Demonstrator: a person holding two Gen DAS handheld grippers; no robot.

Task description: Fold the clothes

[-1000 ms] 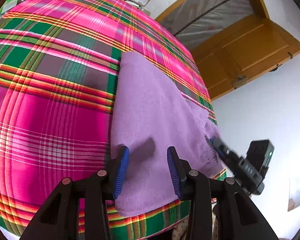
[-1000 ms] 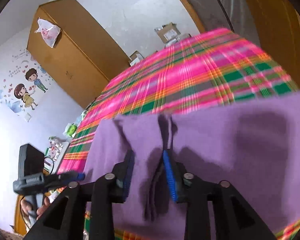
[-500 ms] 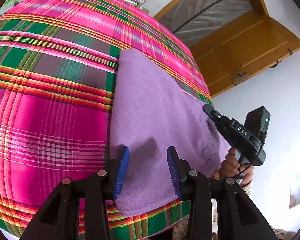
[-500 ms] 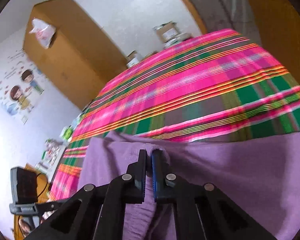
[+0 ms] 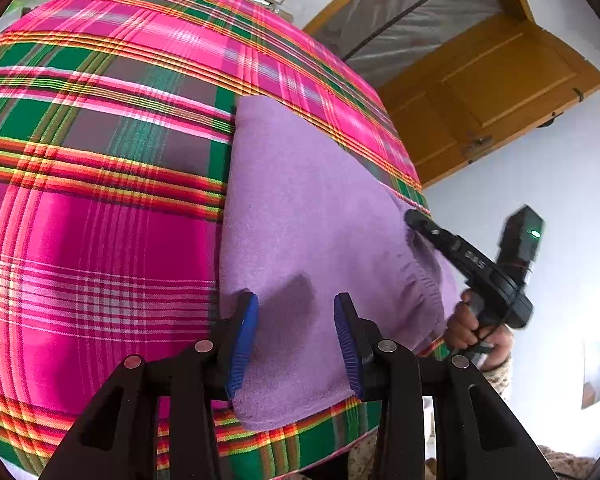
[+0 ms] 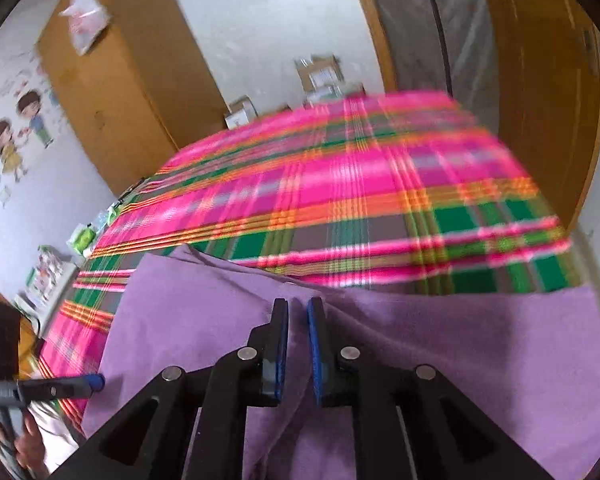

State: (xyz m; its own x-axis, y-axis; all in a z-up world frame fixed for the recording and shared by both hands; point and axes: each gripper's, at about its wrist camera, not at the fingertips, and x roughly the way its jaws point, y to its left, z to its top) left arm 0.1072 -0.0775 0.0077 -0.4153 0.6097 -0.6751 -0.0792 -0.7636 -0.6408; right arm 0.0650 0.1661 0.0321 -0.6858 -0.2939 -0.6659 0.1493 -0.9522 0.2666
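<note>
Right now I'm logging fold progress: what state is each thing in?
Garment: partly folded, flat on bedspread.
Bedspread: spread flat.
Left gripper: open, empty, over garment's edge.
Right gripper: shut on a pinch of garment.
Door: open.
</note>
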